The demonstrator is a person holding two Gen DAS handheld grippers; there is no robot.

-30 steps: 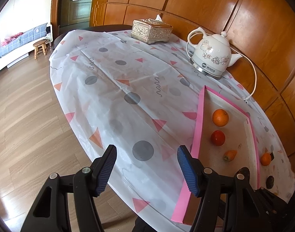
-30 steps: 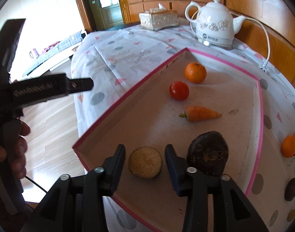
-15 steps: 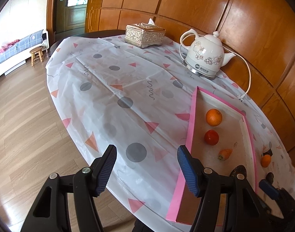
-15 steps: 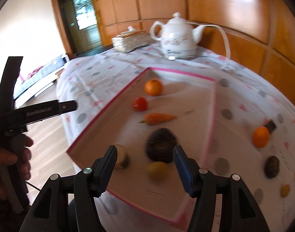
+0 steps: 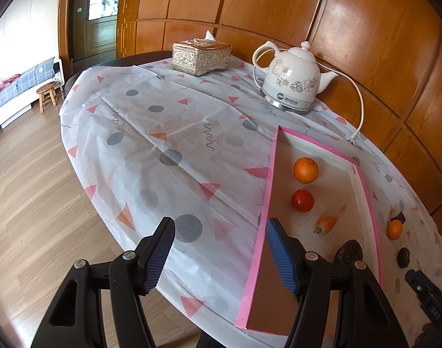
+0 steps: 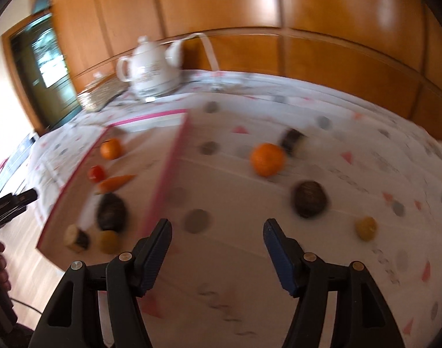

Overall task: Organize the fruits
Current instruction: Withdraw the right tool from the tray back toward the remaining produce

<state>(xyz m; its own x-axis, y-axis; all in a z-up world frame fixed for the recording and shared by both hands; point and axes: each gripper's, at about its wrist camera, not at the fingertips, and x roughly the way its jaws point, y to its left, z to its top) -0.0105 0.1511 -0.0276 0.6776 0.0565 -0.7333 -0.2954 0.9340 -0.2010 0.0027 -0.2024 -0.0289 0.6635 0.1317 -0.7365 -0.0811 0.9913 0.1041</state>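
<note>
- Right gripper [image 6: 216,253] is spread wide with nothing between its fingers; it looks across bare tablecloth [image 6: 351,133] just outside the pink-edged tray [image 6: 166,171]. The view is motion-blurred.
- Loose fruit lies ahead and to its right: a mandarin [image 6: 267,159] furthest off, a dark round fruit [image 6: 309,199] nearer, a small yellow one [image 6: 365,227] nearest and furthest right. All three are roundish, so I see no long axis to line up with.
- Left gripper [image 5: 219,256] is also spread and empty, hovering at the table's near edge beside the tray's left rim; the right is plainly closer to the loose fruit.
- The tray holds an orange [image 5: 305,170], tomato [image 5: 302,200], carrot [image 5: 325,224] and more.
- A small dark block [image 6: 292,138] sits touching or just behind the mandarin; I can't tell which. The kettle [image 5: 290,87] and tissue box [image 5: 201,56] stand well apart.
- My read: the path is clear.
</note>
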